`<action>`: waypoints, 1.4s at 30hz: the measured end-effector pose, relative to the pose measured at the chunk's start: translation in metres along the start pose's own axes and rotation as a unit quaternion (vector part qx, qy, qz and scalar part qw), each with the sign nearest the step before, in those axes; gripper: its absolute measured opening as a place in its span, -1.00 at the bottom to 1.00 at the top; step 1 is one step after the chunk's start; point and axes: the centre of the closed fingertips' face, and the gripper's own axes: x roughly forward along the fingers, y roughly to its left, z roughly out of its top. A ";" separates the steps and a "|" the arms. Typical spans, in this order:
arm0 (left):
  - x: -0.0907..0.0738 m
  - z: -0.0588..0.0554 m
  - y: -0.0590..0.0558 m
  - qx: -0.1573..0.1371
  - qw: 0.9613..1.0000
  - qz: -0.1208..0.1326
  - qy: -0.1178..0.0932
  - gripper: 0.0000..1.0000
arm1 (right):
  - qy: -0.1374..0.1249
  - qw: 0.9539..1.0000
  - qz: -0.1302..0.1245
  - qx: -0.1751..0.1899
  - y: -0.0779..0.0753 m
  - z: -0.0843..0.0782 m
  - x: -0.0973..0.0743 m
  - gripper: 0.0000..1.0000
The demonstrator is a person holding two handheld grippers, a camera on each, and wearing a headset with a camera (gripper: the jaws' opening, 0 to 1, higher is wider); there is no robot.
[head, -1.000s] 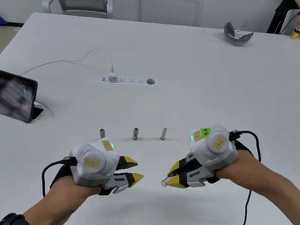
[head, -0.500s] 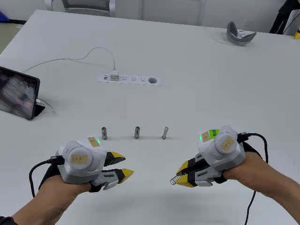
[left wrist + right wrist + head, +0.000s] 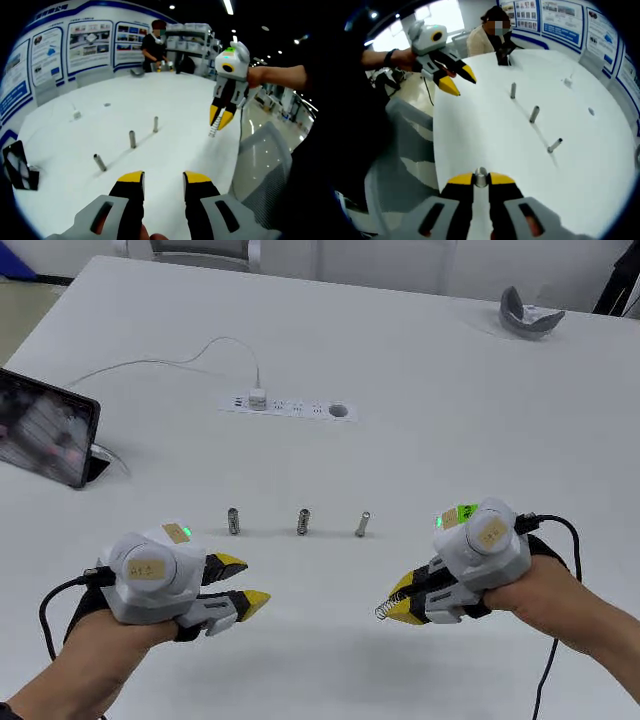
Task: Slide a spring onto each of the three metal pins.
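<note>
My right yellow-tipped gripper (image 3: 402, 598) clamps a small coiled steel spring (image 3: 384, 611) that pokes out past its tips. My left yellow-tipped gripper (image 3: 243, 582) is spread and empty. The three short upright metal pins (image 3: 303, 522) stand in a row on the white table (image 3: 450, 420), ahead between both grippers.

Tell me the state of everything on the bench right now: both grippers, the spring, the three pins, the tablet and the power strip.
Left gripper: open, empty.
Right gripper: shut on the spring.
Spring: held by one end, poking out past the tips.
Left pin: upright, looks ribbed, probably spring on.
Middle pin: upright, likewise ribbed.
Right pin: upright, looks bare.
Tablet: propped up, screen on.
Power strip: one charger plugged in.
</note>
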 end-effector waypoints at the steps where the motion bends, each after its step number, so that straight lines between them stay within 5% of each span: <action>1: -0.001 0.000 0.001 -0.002 1.000 0.002 -0.001 -0.36 | 0.000 1.000 -0.001 0.000 -0.002 0.000 0.000 -0.75; 25: -0.015 -0.006 0.023 -0.041 0.998 0.039 -0.010 -0.08 | 0.006 0.999 -0.015 0.028 -0.050 0.006 0.008 -0.75; 42: -0.033 -0.015 0.046 -0.087 0.992 0.084 -0.015 0.16 | 0.009 0.999 -0.036 0.029 -0.093 0.015 0.013 -0.75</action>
